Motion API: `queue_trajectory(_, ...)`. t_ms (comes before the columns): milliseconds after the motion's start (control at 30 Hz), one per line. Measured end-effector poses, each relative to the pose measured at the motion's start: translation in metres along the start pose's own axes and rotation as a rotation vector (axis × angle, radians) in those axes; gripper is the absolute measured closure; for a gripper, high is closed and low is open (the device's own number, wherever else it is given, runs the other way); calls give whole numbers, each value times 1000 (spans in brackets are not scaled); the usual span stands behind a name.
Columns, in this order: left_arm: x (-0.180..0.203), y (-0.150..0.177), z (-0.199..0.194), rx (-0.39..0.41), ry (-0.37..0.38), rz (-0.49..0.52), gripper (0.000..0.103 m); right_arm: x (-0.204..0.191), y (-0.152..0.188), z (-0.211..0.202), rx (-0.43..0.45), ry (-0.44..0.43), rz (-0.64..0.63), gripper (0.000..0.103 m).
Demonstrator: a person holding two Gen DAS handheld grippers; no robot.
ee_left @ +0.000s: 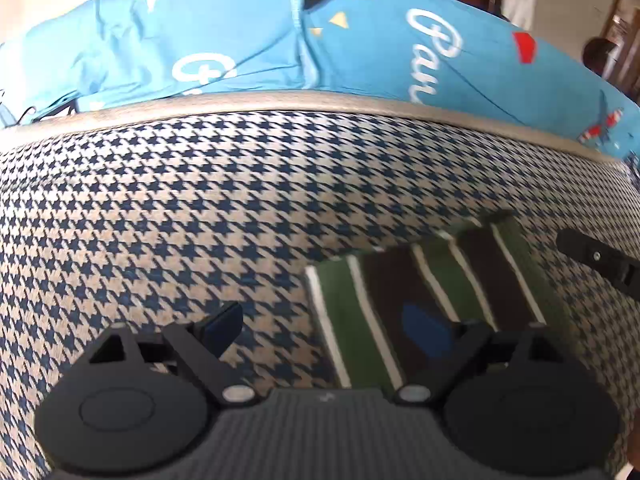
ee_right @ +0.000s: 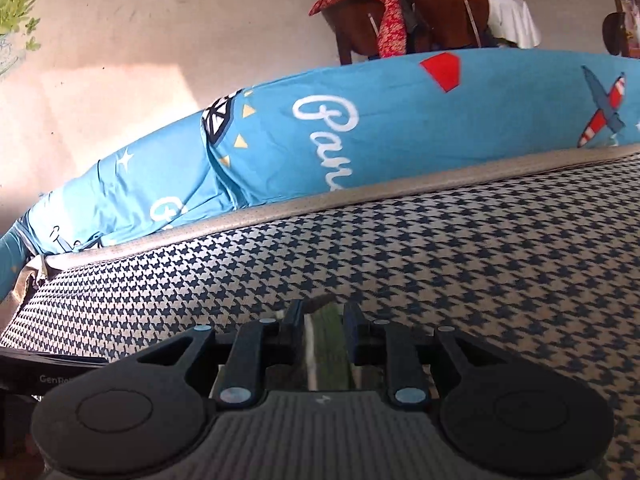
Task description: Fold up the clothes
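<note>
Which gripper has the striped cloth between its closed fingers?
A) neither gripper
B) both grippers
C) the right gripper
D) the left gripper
C: in the right wrist view the right gripper stands nearly closed with the striped cloth pinched between its fingers, while in the left wrist view the left gripper stands wide open over the houndstooth surface, gripping nothing.

One striped garment [ee_left: 432, 304], two pillows [ee_left: 200, 52]

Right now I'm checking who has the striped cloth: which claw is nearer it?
Right. The right claw grips the striped cloth; the left claw hovers open above it.
</note>
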State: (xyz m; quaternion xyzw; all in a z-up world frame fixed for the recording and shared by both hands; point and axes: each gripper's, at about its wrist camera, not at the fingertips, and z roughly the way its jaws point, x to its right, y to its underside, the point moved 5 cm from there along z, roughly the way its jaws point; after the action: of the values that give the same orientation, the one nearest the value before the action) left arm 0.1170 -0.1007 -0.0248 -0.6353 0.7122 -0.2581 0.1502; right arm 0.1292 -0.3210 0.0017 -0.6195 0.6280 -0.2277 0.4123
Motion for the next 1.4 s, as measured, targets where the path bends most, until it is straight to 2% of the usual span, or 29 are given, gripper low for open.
queue_trajectory(267, 12, 28, -5, -54, 60, 19, 12, 6, 30, -45, -55, -8, 114, 81)
queue_trajectory(500, 14, 36, -7, -68, 98, -12, 12, 0, 51, -54, -101, 12, 128, 81)
queue_trajectory(700, 17, 46, 6, -106, 49, 27, 11, 3, 63, -39, -172, 65, 115, 81)
queue_trajectory(967, 24, 55, 2, -78, 4, 91, 6, 5, 74, -22, -216, 131, 89, 74)
queue_trajectory(1067, 24, 56, -1, -71, -3, 92, 6, 3, 73, -22, -205, 142, 77, 74)
queue_trajectory(1233, 25, 58, -11, -46, -26, 96, 4, -4, 67, -39, -133, 152, 50, 72)
queue_trajectory(1400, 28, 72, -22, -26, -50, 120, 3, -6, 77, -59, -119, 150, 114, 67)
